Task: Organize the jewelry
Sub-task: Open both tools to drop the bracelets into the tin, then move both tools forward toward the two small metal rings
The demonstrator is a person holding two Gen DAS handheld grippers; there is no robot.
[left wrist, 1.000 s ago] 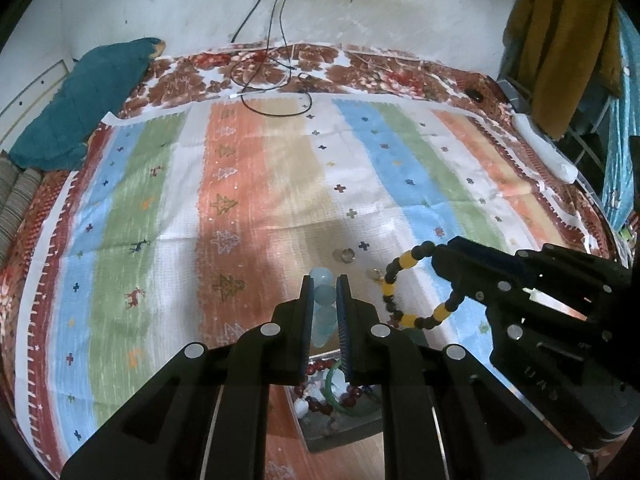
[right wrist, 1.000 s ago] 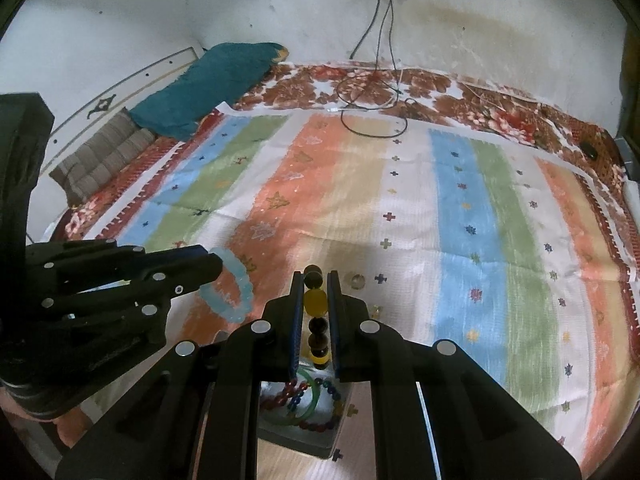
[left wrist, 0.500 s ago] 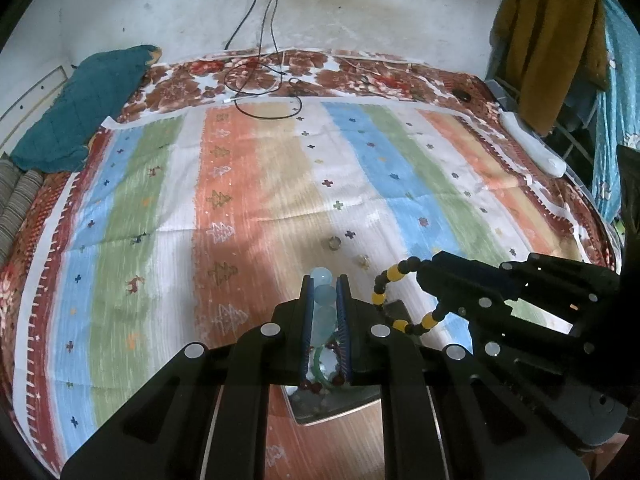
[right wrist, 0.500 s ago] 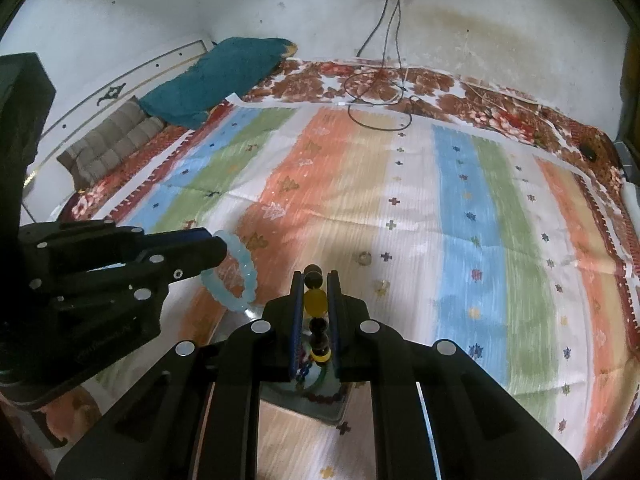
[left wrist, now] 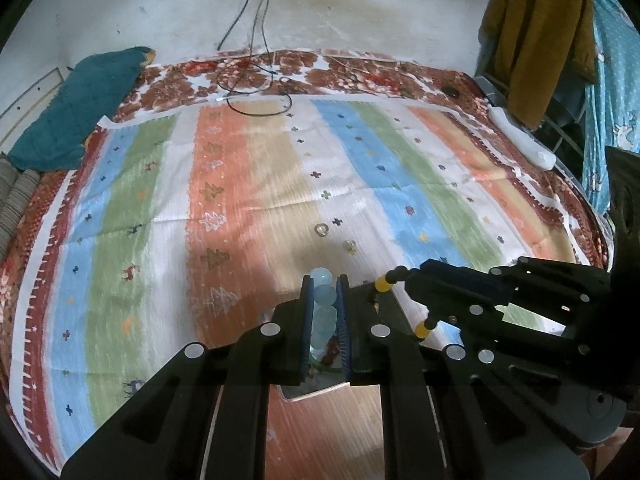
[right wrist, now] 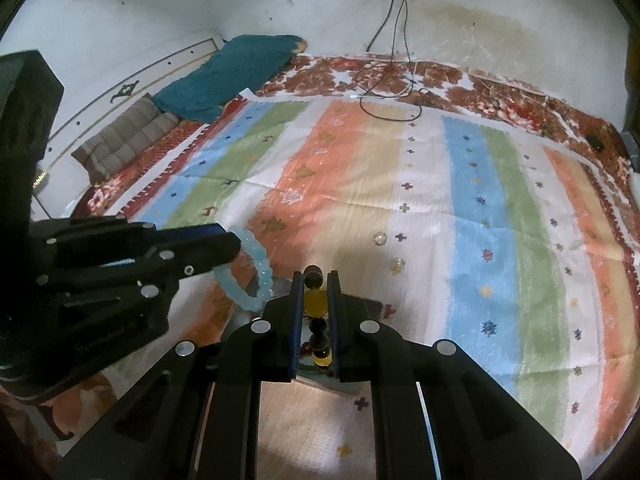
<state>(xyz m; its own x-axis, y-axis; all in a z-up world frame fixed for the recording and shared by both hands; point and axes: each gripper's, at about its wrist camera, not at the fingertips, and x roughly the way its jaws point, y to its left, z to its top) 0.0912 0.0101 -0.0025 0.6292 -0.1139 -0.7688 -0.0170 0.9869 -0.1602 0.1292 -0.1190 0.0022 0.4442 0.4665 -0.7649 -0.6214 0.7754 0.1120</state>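
My left gripper (left wrist: 324, 282) is shut on a pale blue bead bracelet (left wrist: 325, 308), which hangs as a loop below the left gripper (right wrist: 236, 244) in the right wrist view. My right gripper (right wrist: 314, 276) is shut on a black and yellow bead bracelet (right wrist: 316, 300); in the left wrist view part of this black and yellow bracelet (left wrist: 384, 283) shows by the right gripper (left wrist: 416, 276). Both grippers hover side by side over a small open jewelry box (left wrist: 304, 386), mostly hidden under the fingers. Two small rings (left wrist: 321, 229) (left wrist: 350, 245) lie on the striped cloth beyond.
The striped cloth (left wrist: 240, 184) covers a bed. A teal pillow (left wrist: 76, 112) lies at the far left, and black cables (left wrist: 256, 92) trail down from a wall socket. Clothes (left wrist: 536, 40) hang at the far right above a white power strip (left wrist: 524, 144).
Both grippers have drawn back toward the near edge, each still holding its bracelet. The rings look farther off and the box has slid further under the fingers.
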